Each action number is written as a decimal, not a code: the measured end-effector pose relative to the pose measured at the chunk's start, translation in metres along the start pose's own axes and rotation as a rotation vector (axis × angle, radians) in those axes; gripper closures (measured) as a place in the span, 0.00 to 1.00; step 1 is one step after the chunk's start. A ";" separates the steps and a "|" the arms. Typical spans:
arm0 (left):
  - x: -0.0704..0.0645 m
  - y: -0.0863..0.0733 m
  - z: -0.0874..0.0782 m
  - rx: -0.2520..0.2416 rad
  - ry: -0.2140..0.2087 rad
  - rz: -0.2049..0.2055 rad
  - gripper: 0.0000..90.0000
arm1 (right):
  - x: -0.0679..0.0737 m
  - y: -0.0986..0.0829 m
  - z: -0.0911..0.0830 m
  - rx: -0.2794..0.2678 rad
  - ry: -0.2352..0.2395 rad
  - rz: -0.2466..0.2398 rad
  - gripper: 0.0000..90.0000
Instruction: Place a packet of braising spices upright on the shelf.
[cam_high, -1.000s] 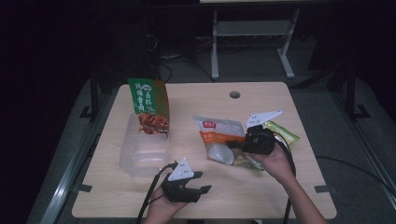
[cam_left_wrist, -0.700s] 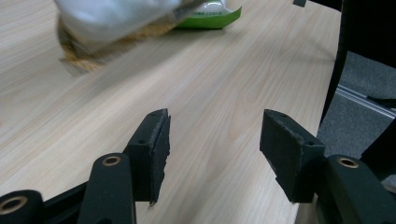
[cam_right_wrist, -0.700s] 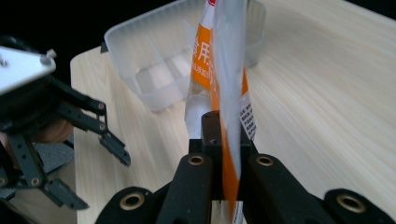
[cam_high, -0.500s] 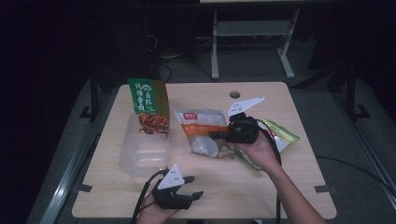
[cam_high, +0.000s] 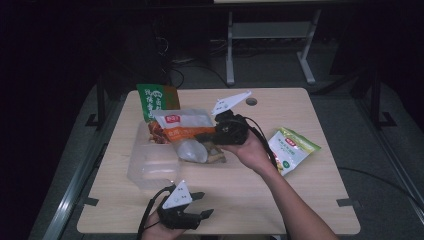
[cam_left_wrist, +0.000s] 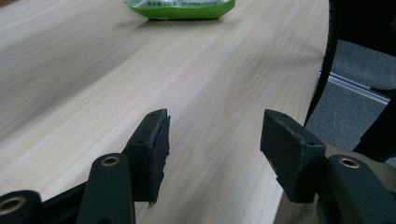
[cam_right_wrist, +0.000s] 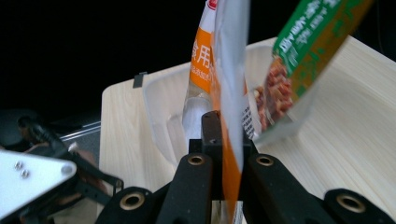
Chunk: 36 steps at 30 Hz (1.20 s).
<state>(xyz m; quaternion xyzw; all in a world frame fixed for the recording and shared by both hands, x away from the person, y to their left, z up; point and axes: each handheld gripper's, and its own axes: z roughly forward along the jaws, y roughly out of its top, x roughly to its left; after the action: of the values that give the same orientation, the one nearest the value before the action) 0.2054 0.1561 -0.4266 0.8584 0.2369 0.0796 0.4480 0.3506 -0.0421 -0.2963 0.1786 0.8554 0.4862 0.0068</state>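
orange-and-white snack bag (cam_high: 181, 131) with chinese lettering, pinched in right hand-held gripper (cam_high: 204, 136)

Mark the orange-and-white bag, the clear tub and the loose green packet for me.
orange-and-white bag (cam_high: 181, 131), high view, printed front.
clear tub (cam_high: 150, 167), high view, bare floor near its front.
loose green packet (cam_high: 291, 147), high view, middle of its face.

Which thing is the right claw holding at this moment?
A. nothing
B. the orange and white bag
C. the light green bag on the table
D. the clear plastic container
B: in the right gripper view, the right claw is shut on the orange and white bag.
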 end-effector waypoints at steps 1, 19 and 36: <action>0.000 -0.001 -0.001 0.000 0.002 -0.002 0.46 | 0.001 0.003 0.005 0.001 0.009 -0.004 1.00; 0.004 -0.015 -0.017 -0.008 0.010 -0.026 0.45 | 0.011 0.034 0.069 0.023 0.080 -0.049 1.00; 0.006 -0.023 -0.019 -0.017 0.007 -0.040 0.44 | 0.025 0.037 0.146 0.063 0.181 -0.039 1.00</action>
<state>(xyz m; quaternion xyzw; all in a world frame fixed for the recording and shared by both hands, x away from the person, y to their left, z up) 0.1964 0.1844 -0.4343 0.8493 0.2548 0.0756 0.4562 0.3655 0.1034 -0.3382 0.1172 0.8707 0.4731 -0.0666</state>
